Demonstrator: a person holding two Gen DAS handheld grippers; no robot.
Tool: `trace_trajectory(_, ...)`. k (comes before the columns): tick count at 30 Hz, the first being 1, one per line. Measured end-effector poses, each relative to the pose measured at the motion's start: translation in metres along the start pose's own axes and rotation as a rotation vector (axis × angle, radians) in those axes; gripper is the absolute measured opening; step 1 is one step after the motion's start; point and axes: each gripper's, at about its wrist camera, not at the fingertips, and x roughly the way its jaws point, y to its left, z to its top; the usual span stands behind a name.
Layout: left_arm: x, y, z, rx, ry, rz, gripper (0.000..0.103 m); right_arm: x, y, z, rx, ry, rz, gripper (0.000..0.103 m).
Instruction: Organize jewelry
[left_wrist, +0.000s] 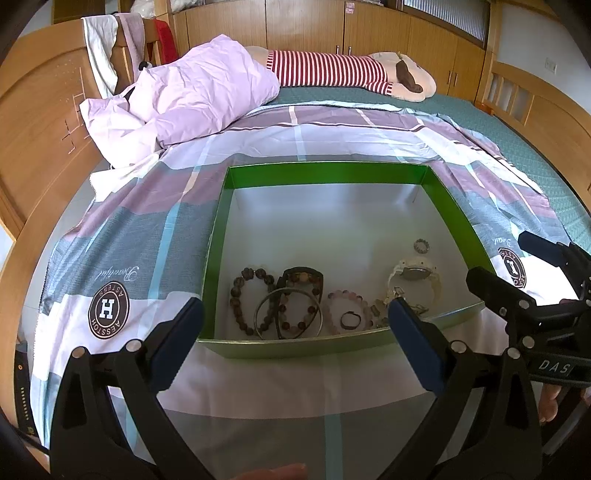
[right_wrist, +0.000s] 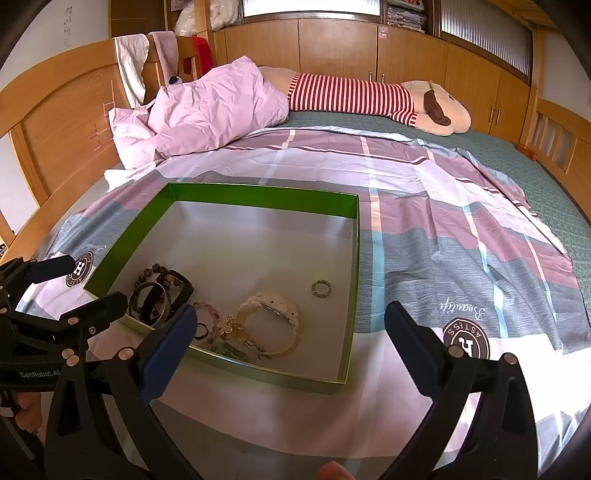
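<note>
A green box (left_wrist: 325, 171) with a white floor lies on the bedspread and holds the jewelry. Along its near side lie a dark bead bracelet (left_wrist: 236, 295), a metal bangle (left_wrist: 256, 314), a pink bead bracelet (left_wrist: 347, 294) and a white watch (left_wrist: 413, 275). A small beaded ring (left_wrist: 422, 245) sits apart, farther in. My left gripper (left_wrist: 295, 343) hovers open just before the box's near wall, nothing between its fingers. My right gripper (right_wrist: 291, 343) is open too, over the box's near right corner (right_wrist: 343, 380), with the watch (right_wrist: 273, 314) and the ring (right_wrist: 321, 288) beyond it.
The box rests on a plaid bedspread (right_wrist: 443, 229) on a wide bed. A pink pillow (left_wrist: 199, 92) and a striped plush toy (left_wrist: 332, 70) lie at the far side. Wooden headboard (left_wrist: 40, 122) on the left, wardrobes behind. Each gripper shows at the edge of the other's view.
</note>
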Motion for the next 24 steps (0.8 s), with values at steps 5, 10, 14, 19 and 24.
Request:
trace_trajectory(5, 0.0001, 0.0000, 0.0000, -0.002, 0.001, -0.003, 0.099, 0.0000, -0.0002, -0.0001, 0.000, -0.001, -0.001, 0.099)
trace_trajectory(10, 0.0001, 0.0002, 0.0004, -0.001, 0.001, -0.001, 0.099, 0.0002, -0.0004, -0.0003, 0.000, 0.000, -0.002, 0.099)
trace_trajectory(14, 0.0004, 0.0003, 0.0000, -0.003, 0.003, -0.002, 0.099, 0.0002, -0.0005, -0.0003, -0.001, -0.001, -0.002, 0.099)
trace_trajectory(19, 0.0005, 0.0006, 0.0000, -0.003, 0.002, -0.002, 0.099, 0.0005, -0.0015, -0.0007, 0.000, 0.001, 0.000, 0.099)
trace_trajectory(24, 0.0007, 0.0001, -0.0010, 0.001, -0.006, 0.005, 0.099, 0.0008, -0.0022, -0.0011, 0.003, 0.003, 0.002, 0.099)
